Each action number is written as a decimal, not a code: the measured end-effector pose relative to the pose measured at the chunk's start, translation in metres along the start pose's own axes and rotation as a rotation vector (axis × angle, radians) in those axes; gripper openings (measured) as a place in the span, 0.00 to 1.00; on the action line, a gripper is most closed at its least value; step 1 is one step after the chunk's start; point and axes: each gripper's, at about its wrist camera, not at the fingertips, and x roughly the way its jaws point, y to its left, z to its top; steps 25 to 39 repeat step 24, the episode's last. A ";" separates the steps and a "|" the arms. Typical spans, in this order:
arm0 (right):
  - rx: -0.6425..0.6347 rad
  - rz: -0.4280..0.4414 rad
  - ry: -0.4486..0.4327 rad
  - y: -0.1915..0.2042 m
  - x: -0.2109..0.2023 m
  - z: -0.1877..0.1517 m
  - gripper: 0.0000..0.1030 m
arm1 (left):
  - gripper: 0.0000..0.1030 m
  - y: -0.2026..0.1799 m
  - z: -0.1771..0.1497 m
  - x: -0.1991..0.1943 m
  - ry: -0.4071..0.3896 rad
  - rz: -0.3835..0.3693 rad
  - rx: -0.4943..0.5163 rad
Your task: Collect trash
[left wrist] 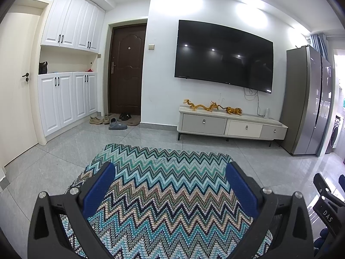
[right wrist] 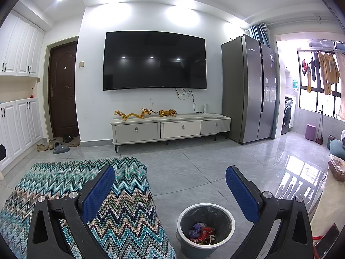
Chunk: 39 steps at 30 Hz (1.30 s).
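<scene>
A grey waste bin [right wrist: 227,212] with a white rim and a dark liner stands on the tiled floor, low in the right wrist view. Crumpled red, blue and purple wrappers [right wrist: 201,233] lie at its bottom. My right gripper [right wrist: 170,178] hangs open above and in front of the bin, nothing between its blue pads. My left gripper [left wrist: 170,173] is open too, held over a surface covered by a zigzag-patterned knit cloth [left wrist: 163,194], and it holds nothing. That same cloth [right wrist: 71,185] fills the lower left of the right wrist view. No loose trash shows on the cloth.
A TV cabinet [right wrist: 170,127] with golden figurines stands under a wall-mounted TV [right wrist: 154,60]. A steel fridge [right wrist: 250,86] is to its right. Shoes [left wrist: 112,120] lie by the brown door. A low table edge [right wrist: 325,202] with a container sits at the far right.
</scene>
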 end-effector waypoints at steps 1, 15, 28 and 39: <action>0.000 -0.001 0.000 0.000 0.000 0.000 1.00 | 1.00 0.000 0.000 0.001 0.001 0.000 0.000; -0.002 -0.002 0.005 -0.001 0.003 -0.005 1.00 | 1.00 0.002 -0.001 0.004 0.013 -0.002 0.002; -0.003 0.000 0.008 -0.001 0.003 -0.007 1.00 | 1.00 0.001 -0.001 0.003 0.014 -0.001 0.001; -0.003 0.000 0.008 -0.001 0.003 -0.007 1.00 | 1.00 0.001 -0.001 0.003 0.014 -0.001 0.001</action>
